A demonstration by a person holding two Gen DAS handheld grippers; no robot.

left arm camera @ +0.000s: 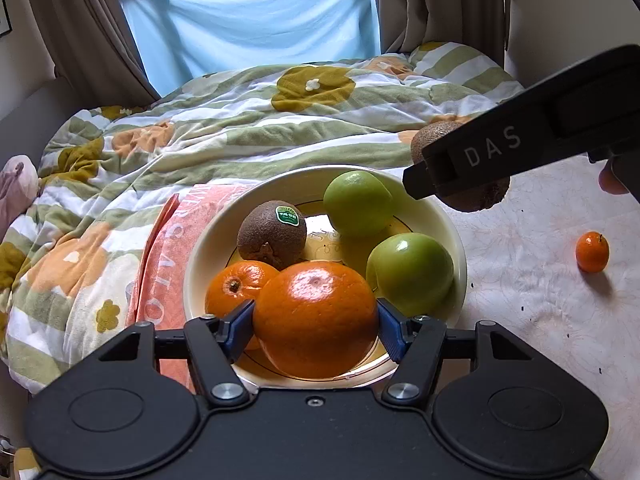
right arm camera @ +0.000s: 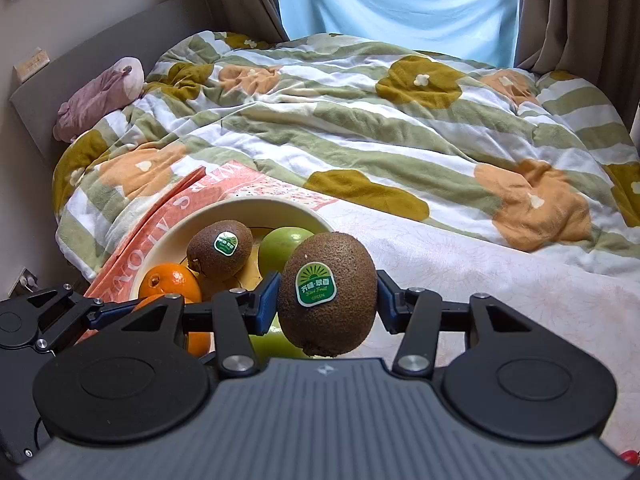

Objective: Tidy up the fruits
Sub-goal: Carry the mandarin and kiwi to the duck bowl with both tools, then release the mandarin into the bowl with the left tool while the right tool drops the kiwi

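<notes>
A cream bowl (left arm camera: 208, 240) on the bed holds a stickered kiwi (left arm camera: 272, 236), two green apples (left arm camera: 358, 204) (left arm camera: 410, 274) and a small orange (left arm camera: 236, 286). My left gripper (left arm camera: 316, 322) is shut on a large orange (left arm camera: 316, 316) low over the bowl's near side. My right gripper (right arm camera: 328, 298) is shut on a second kiwi (right arm camera: 328, 292) with a green sticker, held in the air just right of the bowl (right arm camera: 176, 232). In the left wrist view that kiwi (left arm camera: 476, 200) shows partly behind the right gripper's black finger (left arm camera: 500, 148).
A small mandarin (left arm camera: 592, 251) lies alone on the pale sheet to the right. An orange-pink magazine (left arm camera: 168, 256) lies under the bowl's left side. A flowered striped duvet (right arm camera: 360, 120) is bunched behind. A pink plush toy (right arm camera: 100, 96) rests by the headboard.
</notes>
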